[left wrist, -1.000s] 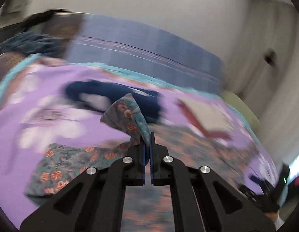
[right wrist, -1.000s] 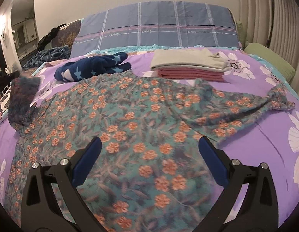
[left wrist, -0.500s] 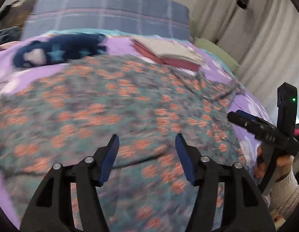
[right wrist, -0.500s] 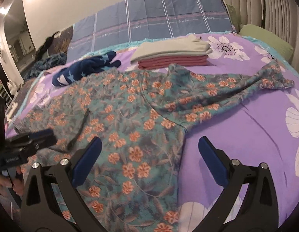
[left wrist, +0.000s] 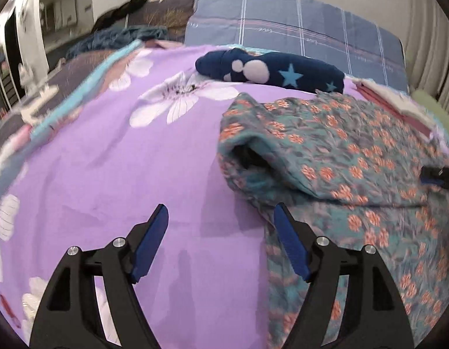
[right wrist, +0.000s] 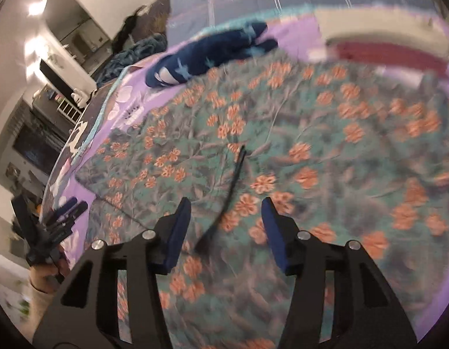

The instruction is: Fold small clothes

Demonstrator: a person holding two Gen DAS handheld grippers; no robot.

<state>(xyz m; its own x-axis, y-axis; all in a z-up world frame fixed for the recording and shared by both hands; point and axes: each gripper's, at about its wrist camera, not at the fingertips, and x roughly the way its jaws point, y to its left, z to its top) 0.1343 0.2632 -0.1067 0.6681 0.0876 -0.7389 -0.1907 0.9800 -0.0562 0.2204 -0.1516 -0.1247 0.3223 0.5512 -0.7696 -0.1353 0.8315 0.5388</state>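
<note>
Two fisheye views from hand-held tongs over a bed.

Left wrist view: at the bottom of the frame the left tongs stand wide apart and hold nothing. They hover over the bare purple bedspread, with the right finger just at the near edge of the floral garment. The garment fills the right half of the frame; its left part is doubled over toward the middle, leaving a puffed, open fold at centre right. At the right edge, the tip of the other tool shows, too little to read. Further up, a navy star-print item lies in the upper centre, and a blue plaid pillow runs along the top.

Right wrist view: at the bottom centre the right tongs are also parted, at a middling gap, and empty. They sit over the middle of the garment, straddling a thin dark strip whose nature cannot be told. The picture is blurred. At the upper right a folded stack, pale over dark red, rests beyond the garment.

The step in hand seems to be the first side fold of the garment, with both tools free. The next move likely calls for flattening the puffed fold, then taking a fresh edge, probably the opposite side.
</note>
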